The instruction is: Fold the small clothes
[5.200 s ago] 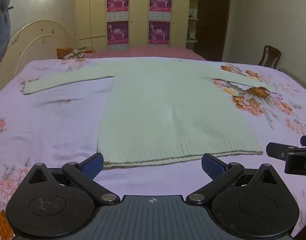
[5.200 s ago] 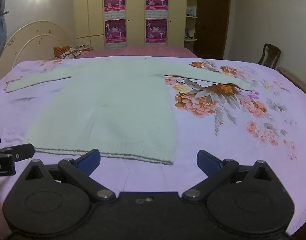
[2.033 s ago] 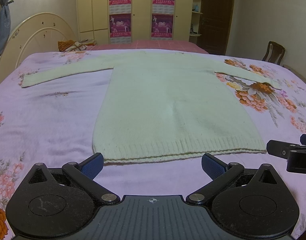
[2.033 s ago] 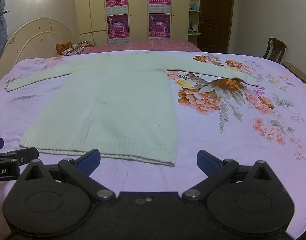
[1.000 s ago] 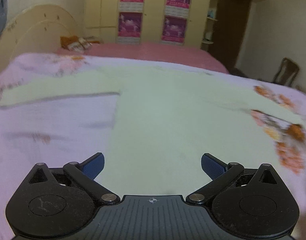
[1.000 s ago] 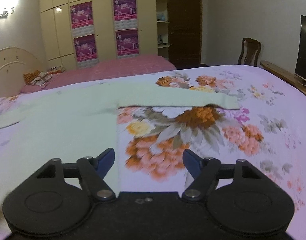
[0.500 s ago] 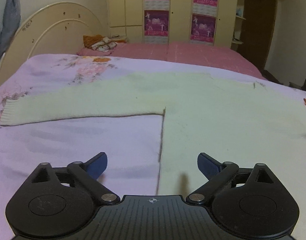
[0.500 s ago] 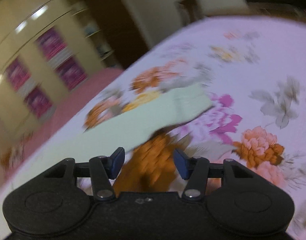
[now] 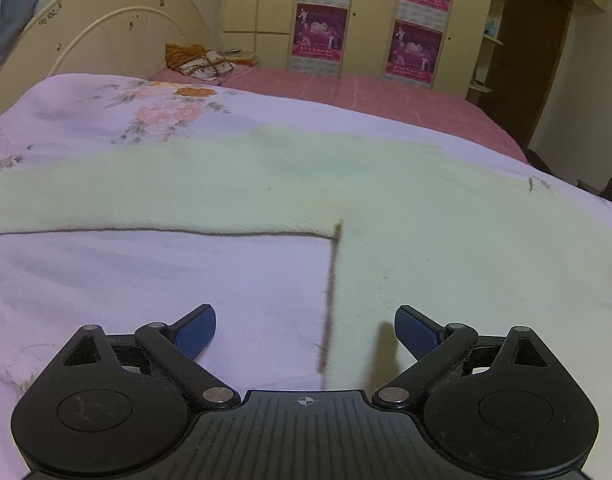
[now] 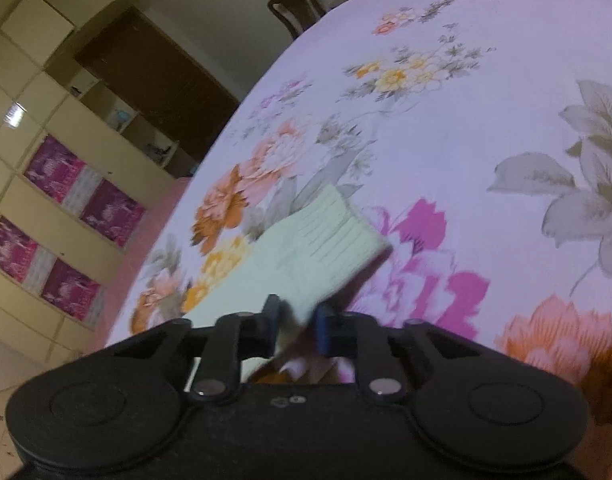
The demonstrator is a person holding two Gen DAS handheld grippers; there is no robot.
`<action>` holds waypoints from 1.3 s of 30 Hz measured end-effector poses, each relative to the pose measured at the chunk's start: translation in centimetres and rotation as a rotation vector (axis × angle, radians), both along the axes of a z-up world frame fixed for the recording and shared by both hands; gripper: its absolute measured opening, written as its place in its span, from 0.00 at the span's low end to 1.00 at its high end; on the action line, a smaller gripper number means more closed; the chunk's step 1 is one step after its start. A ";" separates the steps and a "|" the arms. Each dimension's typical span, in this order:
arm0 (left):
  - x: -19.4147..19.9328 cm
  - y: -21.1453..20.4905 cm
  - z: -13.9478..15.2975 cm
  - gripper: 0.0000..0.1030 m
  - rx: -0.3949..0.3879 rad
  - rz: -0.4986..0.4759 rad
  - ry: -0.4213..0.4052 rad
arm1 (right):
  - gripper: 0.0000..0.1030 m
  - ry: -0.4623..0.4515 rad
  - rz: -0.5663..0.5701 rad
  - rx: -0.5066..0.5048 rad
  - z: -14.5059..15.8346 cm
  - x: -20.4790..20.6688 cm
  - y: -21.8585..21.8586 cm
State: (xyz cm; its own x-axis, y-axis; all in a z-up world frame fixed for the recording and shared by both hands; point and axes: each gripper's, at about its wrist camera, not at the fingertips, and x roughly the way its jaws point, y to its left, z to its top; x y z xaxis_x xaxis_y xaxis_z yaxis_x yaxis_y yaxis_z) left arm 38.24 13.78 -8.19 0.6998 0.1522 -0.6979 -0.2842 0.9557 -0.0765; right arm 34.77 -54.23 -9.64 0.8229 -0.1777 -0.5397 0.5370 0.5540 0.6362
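Observation:
A pale green knitted sweater [image 9: 426,232] lies flat on the lilac floral bedspread [image 9: 146,280]. In the left wrist view its left sleeve [image 9: 146,200] stretches out to the left and the armpit corner lies just ahead. My left gripper [image 9: 305,330] is open and empty, low over the sweater's side edge below the armpit. In the right wrist view my right gripper [image 10: 297,324] is tilted and nearly shut around the right sleeve's edge; the ribbed cuff [image 10: 330,232] lies just beyond the fingertips.
A cream headboard [image 9: 106,40] stands at the left. A pink bed [image 9: 366,92] with a bundle of cloth [image 9: 198,60] lies behind, in front of cream wardrobes with purple posters [image 9: 322,36]. A dark wooden chair [image 10: 296,4] stands past the bed's far side.
Both grippers moved from the hem up the sweater. The left now sits near the left armpit. The right swung out to the right sleeve, tilted, and its jaws closed on the sleeve near the cuff.

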 end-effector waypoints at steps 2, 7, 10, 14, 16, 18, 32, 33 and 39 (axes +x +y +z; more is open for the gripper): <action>-0.1 0.7 0.0 0.92 0.004 0.004 -0.001 | 0.06 0.022 0.002 -0.047 0.6 0.3 0.1; -0.4 3.0 0.0 0.92 0.006 0.039 0.003 | 0.04 0.098 0.108 -0.351 3.2 2.4 4.5; -0.5 4.0 0.0 0.92 0.007 0.057 0.002 | 0.04 0.080 0.211 -0.466 4.5 4.2 8.8; -0.9 4.9 0.1 0.92 -0.001 0.069 -0.002 | 0.04 0.024 0.393 -0.561 5.7 6.5 16.5; -1.1 5.3 0.2 0.92 0.000 0.072 -0.001 | 0.04 -0.007 0.494 -0.598 6.1 7.4 20.8; -1.3 5.6 0.3 0.92 0.002 0.076 -0.003 | 0.04 -0.032 0.590 -0.622 6.2 8.3 25.2; -3.8 7.0 0.1 0.92 -0.034 0.135 -0.007 | 0.04 -0.057 0.981 -0.674 3.9 9.8 43.3; -3.5 7.0 0.2 0.92 -0.048 0.133 -0.011 | 0.10 -0.047 1.013 -0.662 3.5 9.8 44.1; 0.4 4.4 1.5 0.63 -0.175 0.026 -0.094 | 0.24 -0.081 1.011 -0.645 3.9 7.4 43.2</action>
State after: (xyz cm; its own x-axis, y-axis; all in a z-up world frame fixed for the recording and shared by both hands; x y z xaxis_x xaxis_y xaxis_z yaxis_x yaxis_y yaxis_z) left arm 38.62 18.16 -6.71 0.7604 0.0530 -0.6473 -0.2921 0.9181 -0.2680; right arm 42.15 -11.04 -5.73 0.7733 0.3497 -0.5289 -0.3533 0.9303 0.0985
